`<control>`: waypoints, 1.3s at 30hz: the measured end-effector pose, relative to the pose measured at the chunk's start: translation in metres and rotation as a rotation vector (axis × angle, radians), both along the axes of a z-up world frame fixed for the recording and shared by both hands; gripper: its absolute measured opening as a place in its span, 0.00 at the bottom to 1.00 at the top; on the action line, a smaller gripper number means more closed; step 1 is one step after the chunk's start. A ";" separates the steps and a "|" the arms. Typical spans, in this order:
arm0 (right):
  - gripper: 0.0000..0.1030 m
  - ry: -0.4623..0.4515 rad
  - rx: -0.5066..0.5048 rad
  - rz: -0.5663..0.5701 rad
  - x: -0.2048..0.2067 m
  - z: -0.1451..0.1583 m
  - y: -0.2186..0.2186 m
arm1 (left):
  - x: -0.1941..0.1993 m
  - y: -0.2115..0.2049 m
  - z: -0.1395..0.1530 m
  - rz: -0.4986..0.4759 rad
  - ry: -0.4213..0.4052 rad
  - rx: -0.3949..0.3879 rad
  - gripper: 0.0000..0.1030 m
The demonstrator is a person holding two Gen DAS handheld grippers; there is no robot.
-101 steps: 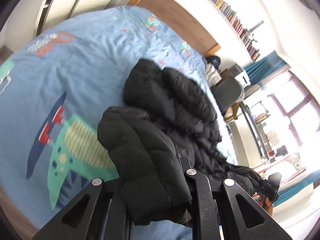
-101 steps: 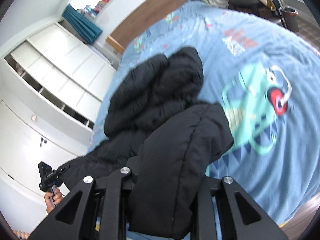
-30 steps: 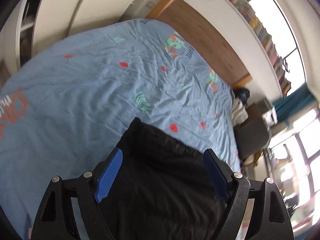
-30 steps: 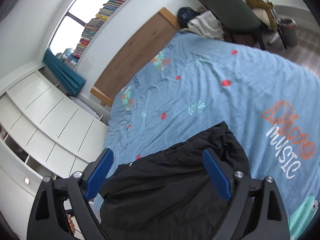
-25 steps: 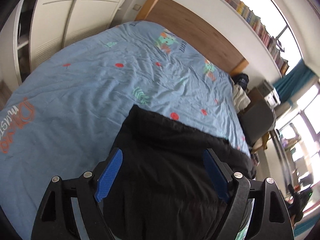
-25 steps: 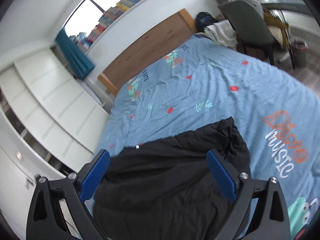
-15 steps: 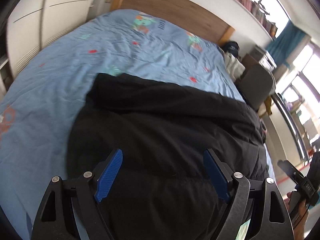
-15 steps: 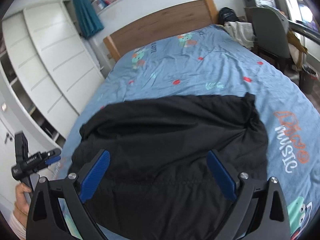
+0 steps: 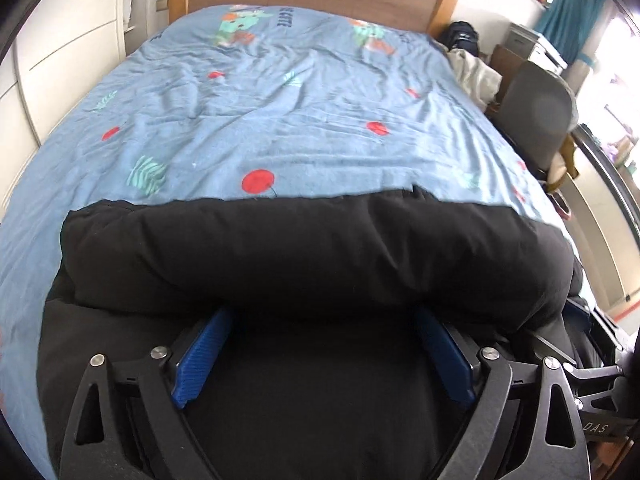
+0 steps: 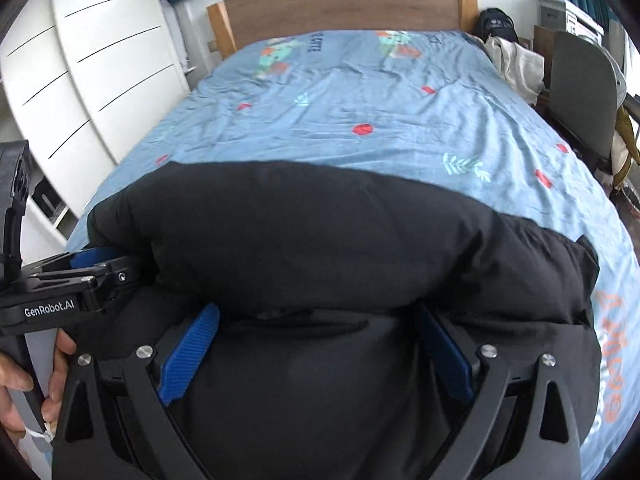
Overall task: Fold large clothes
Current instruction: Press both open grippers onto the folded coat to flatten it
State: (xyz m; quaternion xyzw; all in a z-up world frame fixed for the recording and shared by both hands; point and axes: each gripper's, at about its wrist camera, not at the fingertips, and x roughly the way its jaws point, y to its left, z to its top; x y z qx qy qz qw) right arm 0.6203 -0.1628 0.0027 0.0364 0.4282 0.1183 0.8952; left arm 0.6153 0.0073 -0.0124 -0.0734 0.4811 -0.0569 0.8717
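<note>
A black puffer jacket (image 9: 312,248) lies folded on the blue dinosaur-print bed cover (image 9: 280,112); it also fills the right wrist view (image 10: 328,248). My left gripper (image 9: 320,320) is open, its blue pads (image 9: 200,356) spread wide and pushed under the jacket's thick folded roll. My right gripper (image 10: 316,328) is open too, its blue pads (image 10: 188,356) tucked under the same roll further right. The fingertips of both are hidden by the fabric. The left gripper also shows at the left edge of the right wrist view (image 10: 96,264).
The wooden headboard (image 10: 344,0) stands at the far end of the bed. White wardrobe doors (image 10: 88,64) run along the left side. A grey chair (image 10: 580,88) and piled clothes (image 10: 516,60) stand to the right of the bed.
Both grippers let go of the jacket, opened, then dropped low and pushed forward under its folded edge. The jacket now lies as a flatter, wider roll across the bed.
</note>
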 end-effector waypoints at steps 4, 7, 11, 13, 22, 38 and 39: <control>0.95 0.031 0.002 -0.026 0.039 -0.015 -0.006 | 0.032 -0.004 -0.015 0.016 0.032 0.025 0.94; 0.96 0.057 -0.006 -0.034 0.064 -0.025 -0.005 | 0.053 -0.008 -0.026 0.021 0.054 0.057 0.96; 0.97 0.086 -0.012 -0.042 0.094 -0.038 -0.005 | 0.079 -0.013 -0.037 0.027 0.082 0.087 0.98; 0.97 0.100 -0.001 -0.047 0.106 -0.044 -0.007 | 0.088 -0.013 -0.041 0.029 0.090 0.091 0.99; 0.98 0.112 0.058 -0.045 0.104 -0.050 -0.024 | 0.080 0.004 -0.041 0.006 0.101 0.036 1.00; 0.98 0.194 -0.045 -0.304 0.053 -0.054 -0.154 | 0.030 0.150 -0.044 0.339 0.230 0.146 1.00; 0.98 0.200 -0.077 -0.322 0.048 -0.052 -0.161 | 0.024 0.154 -0.041 0.349 0.221 0.157 0.99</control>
